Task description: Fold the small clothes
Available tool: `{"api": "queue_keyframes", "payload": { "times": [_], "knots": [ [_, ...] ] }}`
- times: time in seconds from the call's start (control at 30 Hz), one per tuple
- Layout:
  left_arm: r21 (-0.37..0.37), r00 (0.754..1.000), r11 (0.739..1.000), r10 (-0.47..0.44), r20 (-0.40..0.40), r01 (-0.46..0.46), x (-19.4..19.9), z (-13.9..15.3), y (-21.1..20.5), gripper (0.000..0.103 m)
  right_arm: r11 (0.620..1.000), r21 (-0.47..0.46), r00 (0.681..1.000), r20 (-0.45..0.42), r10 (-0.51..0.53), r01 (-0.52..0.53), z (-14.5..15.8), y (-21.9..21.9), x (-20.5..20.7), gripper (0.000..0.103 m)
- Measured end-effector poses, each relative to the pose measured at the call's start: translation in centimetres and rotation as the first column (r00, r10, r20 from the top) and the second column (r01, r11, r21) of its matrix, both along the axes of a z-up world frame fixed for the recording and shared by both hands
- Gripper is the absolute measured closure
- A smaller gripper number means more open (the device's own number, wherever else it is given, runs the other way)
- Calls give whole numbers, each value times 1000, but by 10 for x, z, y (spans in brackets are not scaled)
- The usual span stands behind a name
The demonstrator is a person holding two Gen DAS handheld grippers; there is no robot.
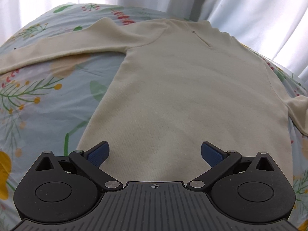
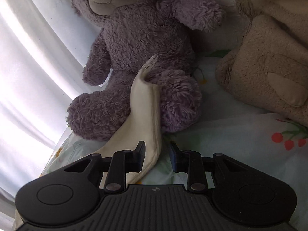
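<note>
On the bed, over a floral sheet (image 1: 44, 104) printed with leaves and yellow and red blossoms, a cream long-sleeved top (image 1: 192, 96) lies flat with its neck towards the white curtain (image 1: 250, 3) at the far side. Its left sleeve (image 1: 63, 46) stretches straight out across the sheet towards the left edge of the view. The body of the top runs down the middle to its hem, and there the left gripper (image 1: 155, 155) hovers, its two blue-padded fingers (image 1: 98, 154) spread wide apart with only flat cloth showing between them; they grip nothing. Over at the right edge, the other sleeve (image 1: 296, 113) trails off the side of the body and out of view.

Further right, the right wrist view picks up that sleeve's end (image 2: 146, 113): a cream strip rising from the sheet and leaning against the leg of a purple teddy bear (image 2: 138, 44), which sits against the curtain. The right gripper (image 2: 156, 157) is down at this sleeve with its fingers partly closed; the cloth sits against the left finger (image 2: 139, 156), while a gap shows before the right one, so the sleeve is between them but not pinched. To the right of the bear sits a beige plush toy (image 2: 265, 67), on the same sheet.
</note>
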State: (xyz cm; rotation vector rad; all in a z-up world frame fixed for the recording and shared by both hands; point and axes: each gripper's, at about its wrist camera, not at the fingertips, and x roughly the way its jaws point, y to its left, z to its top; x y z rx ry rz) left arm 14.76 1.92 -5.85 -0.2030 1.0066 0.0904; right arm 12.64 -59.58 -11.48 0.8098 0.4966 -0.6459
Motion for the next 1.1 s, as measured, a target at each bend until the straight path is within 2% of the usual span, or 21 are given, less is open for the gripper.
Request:
{"api": "queue_keyframes", "payload": {
  "times": [0.1, 0.23, 0.27, 0.3, 0.33, 0.37, 0.43, 0.53, 0.63, 0.67, 0.73, 0.77, 0.83, 0.87, 0.9, 0.93, 0.97, 1.0, 1.1],
  "knots": [
    [-14, 1000, 1000, 21, -5, -21, 2, -6, 2, 0, 1000, -10, 1000, 24, 0, 0, -4, -5, 9, 74],
    [31, 1000, 1000, -5, -4, 5, 6, -8, -2, 0, 1000, -25, 1000, 13, 10, -9, -7, -10, 25, 73],
    [45, 1000, 999, -17, -12, 17, 7, -9, -4, 0, 1000, -29, 1000, 4, 11, -11, -8, -10, 28, 78],
    [62, 999, 998, -31, -22, 33, 9, -9, -5, 0, 999, -38, 1000, 1, 11, -11, -8, -10, 31, 92],
    [77, 999, 996, -43, -33, 45, 11, -10, -7, 0, 999, -52, 1000, -2, 8, -8, -6, -9, 33, 96],
    [87, 998, 995, -51, -42, 54, 12, -10, -8, 0, 998, -66, 1000, 0, 4, -4, -3, -6, 34, 96],
    [105, 996, 992, -68, -64, 74, 16, -11, -9, 0, 991, -135, 1000, 8, -11, 12, 8, 3, 38, 97],
    [99, 993, 990, -94, -75, 102, 20, -10, -7, 0, 955, -297, 999, 16, 30, -24, 41, 32, 48, 97],
    [76, 993, 991, -104, -61, 109, 25, -3, -5, 0, 909, -391, 982, 54, 181, -146, 81, 79, 63, 97],
    [52, 993, 992, -110, -35, 112, 26, 3, -4, 0, 886, -420, 967, 66, 248, -198, 93, 98, 69, 97],
    [4, 990, 991, -134, 47, 134, 29, 19, -4, 0, 804, -482, 889, 102, 447, -349, 117, 149, 79, 97],
    [-17, 985, 989, -146, 95, 148, 33, 29, -5, 0, 749, -507, 830, 109, 547, -427, 124, 175, 85, 97],
    [-63, 973, 983, -162, 167, 174, 42, 44, -6, 0, 608, -532, 672, 94, 734, -589, 129, 235, 95, 94],
    [-93, 967, 979, -160, 196, 181, 49, 51, -8, 0, 537, -512, 586, 78, 807, -671, 126, 259, 100, 80],
    [-120, 963, 975, -156, 222, 185, 58, 57, -10, 0, 476, -480, 516, 55, 855, -737, 120, 279, 105, 58],
    [-149, 957, 969, -159, 244, 199, 65, 61, -12, 0, 440, -462, 479, 37, 877, -770, 113, 294, 106, 52],
    [-169, 951, 961, -169, 258, 217, 72, 62, -13, 0, 433, -460, 474, 28, 880, -775, 106, 302, 106, 51],
    [-188, 945, 953, -182, 273, 238, 81, 63, -15, 0, 445, -454, 492, 17, 870, -772, 98, 307, 105, 50],
    [-243, 941, 927, -221, 258, 285, 113, 56, -21, 0, 535, -339, 565, 11, 825, -774, 72, 295, 105, 50]
  ]
}}
